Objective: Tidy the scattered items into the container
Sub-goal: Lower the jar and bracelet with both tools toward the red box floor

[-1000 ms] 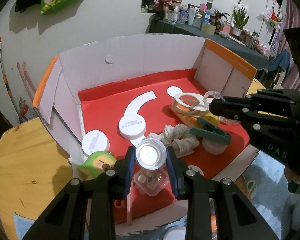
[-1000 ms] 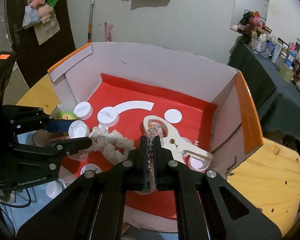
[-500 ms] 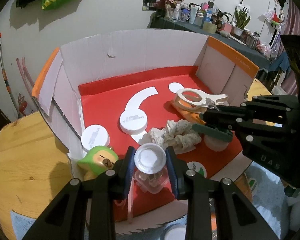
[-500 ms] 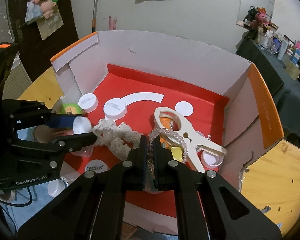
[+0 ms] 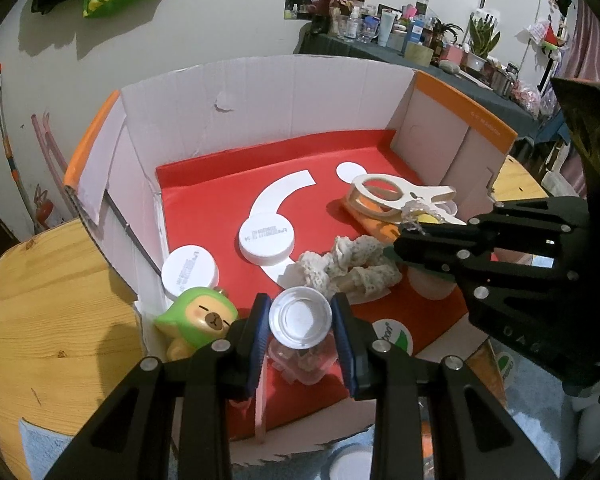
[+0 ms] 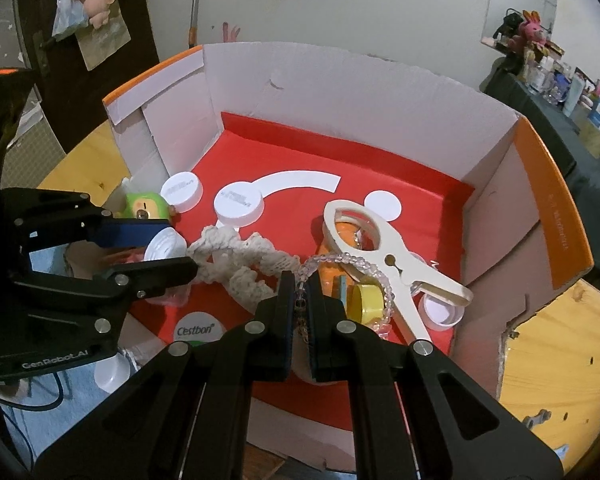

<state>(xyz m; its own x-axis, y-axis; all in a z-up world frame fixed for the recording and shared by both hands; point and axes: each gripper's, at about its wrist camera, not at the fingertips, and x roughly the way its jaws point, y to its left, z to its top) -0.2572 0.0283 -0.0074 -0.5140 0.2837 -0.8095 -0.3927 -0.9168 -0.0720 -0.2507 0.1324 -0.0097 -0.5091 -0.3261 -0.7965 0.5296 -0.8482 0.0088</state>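
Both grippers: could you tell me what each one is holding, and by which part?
The left gripper grips a small clear jar by its white lid. The right gripper pinches a clear bead bracelet at one end of its loop.

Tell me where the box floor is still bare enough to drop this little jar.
Bare red floor lies along the white back wall, behind the white arc print. The front is crowded: round white lids, cream lace scrunchie, big cream plastic clip, green capybara toy.

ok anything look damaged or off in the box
The cardboard box has a small torn flap in its white back wall, and its near front edge is ragged. The contents lie jumbled, the big white clip resting across other items.
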